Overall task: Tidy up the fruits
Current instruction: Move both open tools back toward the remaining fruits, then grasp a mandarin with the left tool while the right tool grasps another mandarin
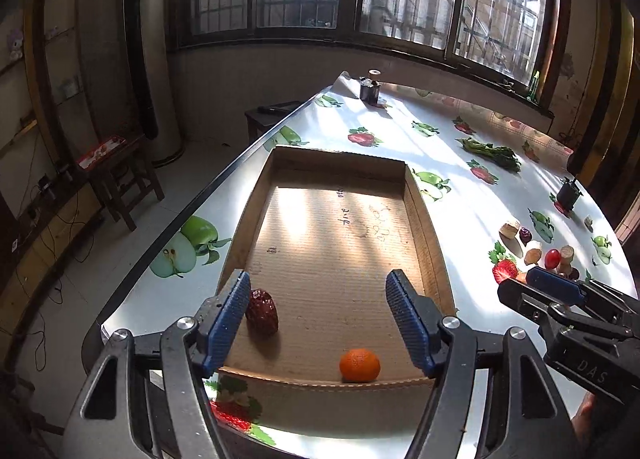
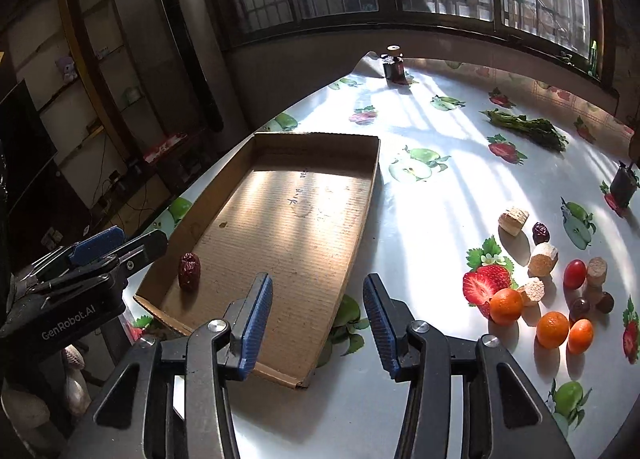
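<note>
Both the left tongs [image 1: 318,319] and right tongs [image 2: 318,323] stand released, nothing between them. In the cardboard tray [image 1: 416,195] on the table [image 2: 440,195], a red date [image 1: 262,311] and a mandarin [image 1: 359,365] lie near its close wall. More fruit [image 2: 552,329] sits right of the tray.

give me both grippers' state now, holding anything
left gripper: open, holding nothing; the date lies in the box by one finger.
right gripper: open, holding nothing.

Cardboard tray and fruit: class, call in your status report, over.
Left gripper and right gripper open, empty. Cardboard tray holds red date and orange. Three oranges wait outside. Nothing blocking.
</note>
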Available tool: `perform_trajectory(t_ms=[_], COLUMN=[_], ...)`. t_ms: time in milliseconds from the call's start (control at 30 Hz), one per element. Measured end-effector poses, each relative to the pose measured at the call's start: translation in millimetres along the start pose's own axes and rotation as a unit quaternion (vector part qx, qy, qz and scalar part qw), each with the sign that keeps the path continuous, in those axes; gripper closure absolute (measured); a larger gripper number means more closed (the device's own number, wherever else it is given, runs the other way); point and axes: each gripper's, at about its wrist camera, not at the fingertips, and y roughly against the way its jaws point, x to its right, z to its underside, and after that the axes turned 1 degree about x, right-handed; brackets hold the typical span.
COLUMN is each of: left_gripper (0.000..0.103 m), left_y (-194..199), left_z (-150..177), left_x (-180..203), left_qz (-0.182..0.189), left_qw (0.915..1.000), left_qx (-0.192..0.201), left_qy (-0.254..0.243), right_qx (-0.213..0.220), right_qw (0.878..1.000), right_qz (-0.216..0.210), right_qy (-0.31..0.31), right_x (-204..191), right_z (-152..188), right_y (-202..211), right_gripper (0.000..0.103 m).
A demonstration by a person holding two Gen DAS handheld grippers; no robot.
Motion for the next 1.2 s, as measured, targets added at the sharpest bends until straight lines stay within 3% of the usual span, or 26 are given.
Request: perform_trajectory(t_ms=[467, 767, 1033, 1200], left_gripper=[0.031, 0.031, 0.031, 0.042], left_y=[2, -23, -67, -90], left_z=[11, 18, 32, 28], left_x=[94, 147, 210, 219], left_qz=[0.03, 0.078, 0.147, 0.168], left_qw=[0.995, 0.9877, 0.9687, 0.9664], left_qx=[-0.006, -0.035, -0.06, -0.08], left_qy=[-0.095, -0.131, -0.191, -0.177], right_qx=[0.022, 0.017, -0.025, -0.044], right_qw=[0.993, 0.975, 0.98, 0.982], right_qz=[0.065, 0.143, 0.1, 0.086], right_qy=[-0.1, -0.167, -0.171, -0.164], right_x=[118, 219, 228, 224], right_z=[35, 61, 66, 52], right_y=[58, 96, 60, 24], right_gripper=[0.049, 0.049, 0.049, 0.05])
